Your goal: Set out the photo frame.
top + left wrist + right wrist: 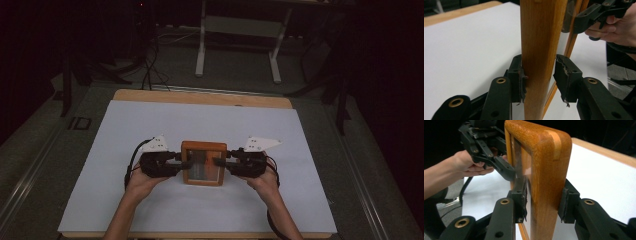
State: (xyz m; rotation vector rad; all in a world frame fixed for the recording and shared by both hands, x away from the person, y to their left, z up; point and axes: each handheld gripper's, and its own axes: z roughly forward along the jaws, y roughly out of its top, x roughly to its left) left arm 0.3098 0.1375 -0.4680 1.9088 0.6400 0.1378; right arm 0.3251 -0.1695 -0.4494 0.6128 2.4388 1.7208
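A wooden picture frame with a glass pane stands upright in the middle of the white sheet, its face turned towards the person. My left gripper straddles its left rail. In the left gripper view that gripper has both pads against the wood. My right gripper straddles the right rail. In the right gripper view my right gripper has one pad lying on the back of the rail, and a thin gap shows at the pad on the glass side. A hand holds each gripper.
The sheet covers a wooden table whose far edge shows beyond it. On the floor behind stand a white frame on legs, dark cables and dark furniture at both sides. Open sheet lies all around the frame.
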